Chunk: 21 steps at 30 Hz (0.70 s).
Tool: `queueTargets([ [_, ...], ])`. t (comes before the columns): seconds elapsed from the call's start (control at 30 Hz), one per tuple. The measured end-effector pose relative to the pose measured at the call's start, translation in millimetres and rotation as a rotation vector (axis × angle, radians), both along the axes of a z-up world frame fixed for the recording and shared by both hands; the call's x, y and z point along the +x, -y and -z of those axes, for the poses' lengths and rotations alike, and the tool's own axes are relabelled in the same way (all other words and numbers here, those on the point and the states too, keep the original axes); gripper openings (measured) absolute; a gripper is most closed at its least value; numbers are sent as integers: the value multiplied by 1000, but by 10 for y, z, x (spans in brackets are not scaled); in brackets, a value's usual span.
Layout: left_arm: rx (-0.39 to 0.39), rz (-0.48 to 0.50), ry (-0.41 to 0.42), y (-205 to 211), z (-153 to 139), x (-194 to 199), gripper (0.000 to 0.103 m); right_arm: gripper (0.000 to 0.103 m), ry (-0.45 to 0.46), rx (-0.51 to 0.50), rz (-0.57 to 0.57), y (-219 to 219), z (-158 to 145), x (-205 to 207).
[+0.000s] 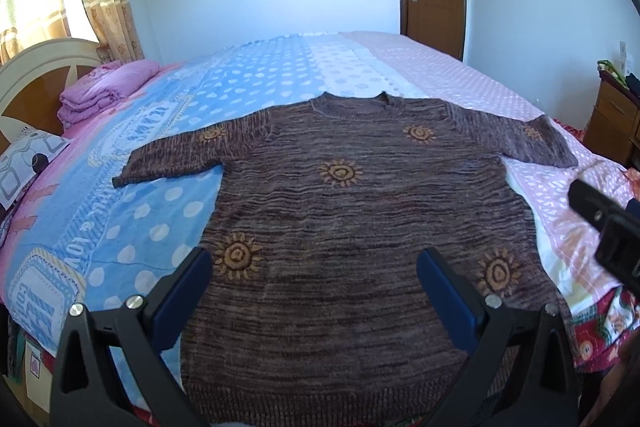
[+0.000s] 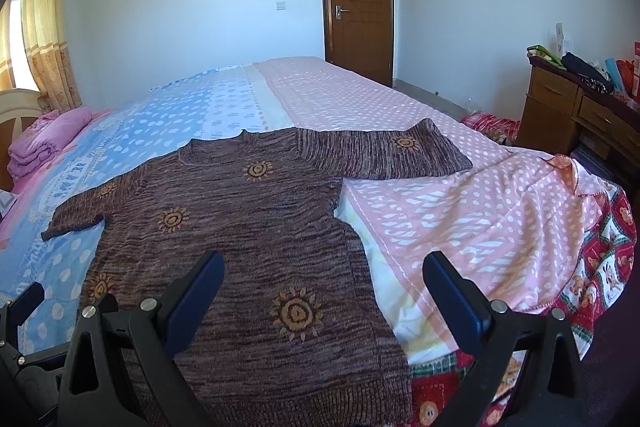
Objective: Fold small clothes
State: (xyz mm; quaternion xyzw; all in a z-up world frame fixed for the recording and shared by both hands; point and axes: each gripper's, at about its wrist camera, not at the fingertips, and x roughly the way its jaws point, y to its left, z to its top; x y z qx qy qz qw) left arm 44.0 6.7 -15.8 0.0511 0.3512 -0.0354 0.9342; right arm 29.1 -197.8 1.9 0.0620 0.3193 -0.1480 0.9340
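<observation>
**Sweater flat on the bed, both grippers wide**

Here's the brown knit sweater (image 1: 352, 227) spread flat on the bed (image 1: 168, 163), neck toward the far side, both short sleeves out, filling the centre of the left wrist view. The left gripper (image 1: 314, 267) hangs over its lower half, fingers spread wide, nothing between them. Over to the right gripper (image 2: 322, 273): also spread and empty, hovering above the sweater's right hem edge (hem partly cut off by the bottom of the frame). At far right of the left view, only a dark slice of the other gripper shows. Folded pink bedding (image 1: 104, 87) sits upper left.
</observation>
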Motion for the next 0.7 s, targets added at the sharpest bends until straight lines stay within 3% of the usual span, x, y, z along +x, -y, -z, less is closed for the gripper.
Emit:
queueTargets([
  [0.4, 31, -18, -31, 60, 0, 627, 103, 100, -4, -2, 18, 160, -112, 649],
  [0.7, 49, -15, -37, 97, -10, 1100, 103, 100, -48, 131, 99, 717, 58, 1032],
])
